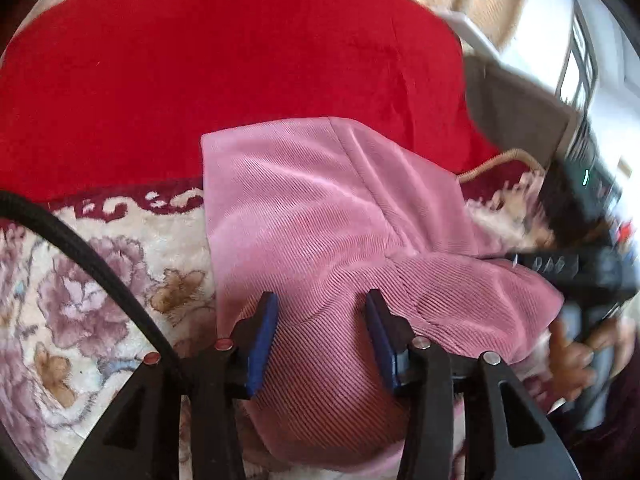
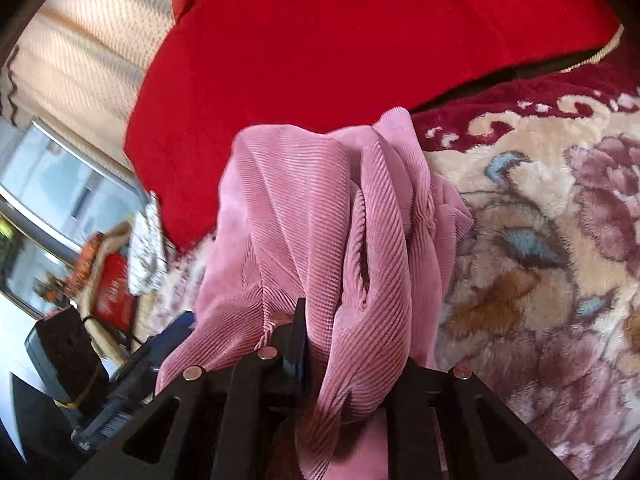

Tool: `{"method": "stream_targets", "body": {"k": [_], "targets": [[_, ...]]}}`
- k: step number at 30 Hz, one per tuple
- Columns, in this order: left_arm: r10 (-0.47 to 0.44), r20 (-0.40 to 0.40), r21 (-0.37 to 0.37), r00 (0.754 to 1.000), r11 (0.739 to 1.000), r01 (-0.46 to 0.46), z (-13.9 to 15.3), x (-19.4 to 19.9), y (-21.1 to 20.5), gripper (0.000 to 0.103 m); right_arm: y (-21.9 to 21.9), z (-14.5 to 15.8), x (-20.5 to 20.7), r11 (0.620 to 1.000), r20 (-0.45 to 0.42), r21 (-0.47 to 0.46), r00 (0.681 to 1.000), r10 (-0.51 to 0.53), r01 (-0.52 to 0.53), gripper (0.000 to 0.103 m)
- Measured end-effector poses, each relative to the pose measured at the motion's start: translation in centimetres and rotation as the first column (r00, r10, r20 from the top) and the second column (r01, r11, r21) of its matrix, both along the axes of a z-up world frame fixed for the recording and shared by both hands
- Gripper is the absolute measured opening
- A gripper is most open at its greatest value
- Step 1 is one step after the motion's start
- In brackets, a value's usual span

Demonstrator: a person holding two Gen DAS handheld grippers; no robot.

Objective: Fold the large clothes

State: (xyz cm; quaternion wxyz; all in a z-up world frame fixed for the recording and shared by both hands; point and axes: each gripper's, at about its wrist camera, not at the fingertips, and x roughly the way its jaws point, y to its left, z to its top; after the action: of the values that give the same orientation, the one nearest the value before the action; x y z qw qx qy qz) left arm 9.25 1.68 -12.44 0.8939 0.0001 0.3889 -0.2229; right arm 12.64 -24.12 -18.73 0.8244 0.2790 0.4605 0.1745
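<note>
A pink corduroy garment (image 1: 312,216) lies partly folded on a floral plush blanket (image 1: 100,280). In the left wrist view my left gripper (image 1: 320,296) stands open just above it. Its blue pads (image 1: 262,340) are apart, with pink cloth lying between them and not pinched. My right gripper (image 1: 560,268) shows blurred at the right edge of that view, at the garment's right end, with a hand (image 1: 572,356) on it. In the right wrist view the right gripper (image 2: 316,312) is shut on a bunched fold of the pink garment (image 2: 320,208). The cloth drapes over and hides one finger.
A big red cushion or quilt (image 1: 240,60) lies just behind the garment, also seen as the red cushion (image 2: 340,32). A black cable (image 1: 80,248) arcs across the left. Cream curtains and a window (image 1: 580,60) lie to the right. A red box and clutter (image 2: 114,292) sit beyond the blanket's edge.
</note>
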Motion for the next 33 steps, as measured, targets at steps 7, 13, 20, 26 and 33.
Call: {"method": "stream_targets", "body": {"k": [7,13,20,26,33], "targets": [[-0.018,0.013,0.023,1.0,1.0,0.018,-0.2,-0.4,0.0,0.047,-1.2,1.9,-0.5,0.996,-0.048,-0.087,0.998,-0.033,0.029,0.039],[-0.034,-0.005,0.008,0.999,0.999,0.034,0.1,-0.7,-0.1,0.047,-2.4,7.8,-4.5,0.957,0.18,-0.211,0.97,-0.165,0.202,0.051],[-0.055,-0.023,-0.019,0.998,0.998,0.054,0.2,-1.5,1.0,0.047,2.2,5.6,-4.8,0.98,0.111,-0.201,0.994,0.016,0.007,0.039],[-0.093,0.032,-0.024,0.995,0.995,0.094,1.8,-2.9,2.4,0.051,1.9,0.7,-4.8,0.963,-0.015,-0.268,1.0,0.006,-0.01,0.037],[-0.025,0.03,0.057,0.999,0.998,0.024,0.2,-2.4,1.7,0.051,2.7,2.4,-4.3,0.929,-0.025,-0.368,0.999,0.024,-0.032,0.037]]}}
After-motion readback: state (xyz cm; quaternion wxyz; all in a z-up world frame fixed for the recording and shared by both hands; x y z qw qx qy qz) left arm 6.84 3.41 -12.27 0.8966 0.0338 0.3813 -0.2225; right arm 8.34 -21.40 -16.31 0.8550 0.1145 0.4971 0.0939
